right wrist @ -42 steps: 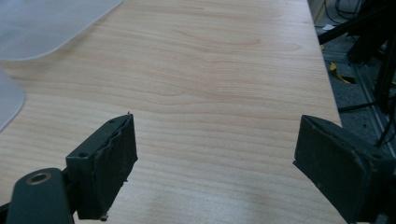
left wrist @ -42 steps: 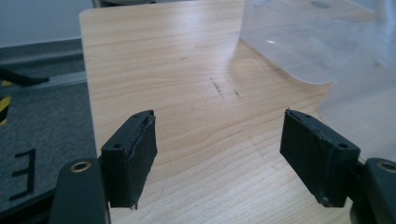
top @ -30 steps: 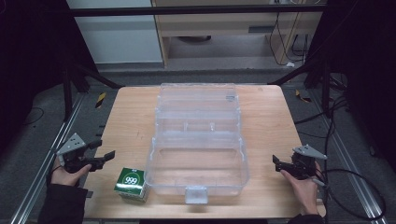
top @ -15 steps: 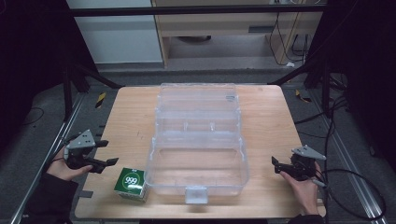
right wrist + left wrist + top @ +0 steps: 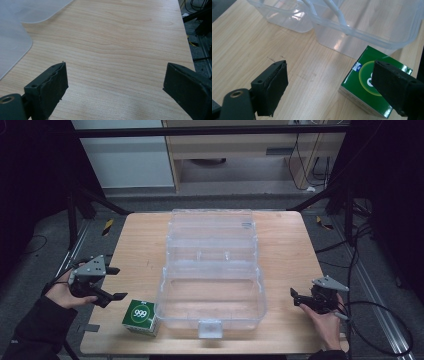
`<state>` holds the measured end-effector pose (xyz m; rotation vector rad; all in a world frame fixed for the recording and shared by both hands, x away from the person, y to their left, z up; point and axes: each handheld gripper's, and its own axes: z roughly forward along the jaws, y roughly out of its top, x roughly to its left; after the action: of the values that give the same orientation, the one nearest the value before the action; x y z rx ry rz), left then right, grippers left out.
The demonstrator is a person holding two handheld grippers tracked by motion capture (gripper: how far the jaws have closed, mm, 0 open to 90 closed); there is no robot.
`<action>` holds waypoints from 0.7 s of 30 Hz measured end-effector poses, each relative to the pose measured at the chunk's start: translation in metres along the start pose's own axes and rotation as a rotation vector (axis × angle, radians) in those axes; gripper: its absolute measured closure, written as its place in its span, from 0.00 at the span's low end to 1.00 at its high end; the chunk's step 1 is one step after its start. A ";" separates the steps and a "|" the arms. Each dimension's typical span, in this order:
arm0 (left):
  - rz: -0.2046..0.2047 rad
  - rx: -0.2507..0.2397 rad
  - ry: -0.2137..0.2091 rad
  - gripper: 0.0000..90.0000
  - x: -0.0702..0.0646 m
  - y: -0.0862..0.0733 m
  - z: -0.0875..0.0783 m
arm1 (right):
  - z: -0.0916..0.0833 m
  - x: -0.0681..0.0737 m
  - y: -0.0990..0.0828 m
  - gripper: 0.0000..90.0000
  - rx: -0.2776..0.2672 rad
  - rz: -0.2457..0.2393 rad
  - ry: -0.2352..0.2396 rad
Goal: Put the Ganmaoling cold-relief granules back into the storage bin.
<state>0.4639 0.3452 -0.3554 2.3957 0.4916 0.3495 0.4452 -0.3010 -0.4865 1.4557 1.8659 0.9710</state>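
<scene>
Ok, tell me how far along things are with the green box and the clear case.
Done: the clear case lies open on the table, its compartments bare. In hand: the left hand-held gripper hovers beside the green box; its jaws have just been opening, with nothing between them. The right hand-held gripper waits open. Left: probably gripping the box and putting it in the case.

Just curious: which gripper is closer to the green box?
Left. The left gripper hovers open just beside the green box; the right gripper is across the clear bin, by the table's far edge.
</scene>
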 end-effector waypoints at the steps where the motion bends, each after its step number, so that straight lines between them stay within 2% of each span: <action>1: 0.006 0.007 0.000 0.14 -0.001 0.001 0.001 | 0.000 0.000 0.000 0.06 0.000 0.000 0.000; 6: 0.041 0.059 -0.031 0.13 -0.007 0.003 0.005 | 0.000 0.000 0.000 0.06 0.004 -0.001 0.004; 7: 0.063 0.076 -0.041 0.12 -0.009 0.004 0.006 | 0.001 0.000 0.000 0.06 0.007 -0.004 0.004; 11: 0.088 0.095 -0.055 0.11 -0.012 0.006 0.009 | 0.002 0.000 0.000 0.06 0.009 -0.011 0.004; 16: 0.148 0.141 -0.092 0.10 -0.021 0.011 0.015 | 0.002 0.001 0.000 0.05 0.018 -0.007 0.008; 21: 0.173 0.167 -0.109 0.08 -0.025 0.015 0.020 | 0.002 0.001 0.000 0.05 0.022 -0.012 0.008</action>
<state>0.4529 0.3132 -0.3636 2.6113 0.2742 0.2599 0.4467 -0.2997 -0.4882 1.4541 1.8941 0.9549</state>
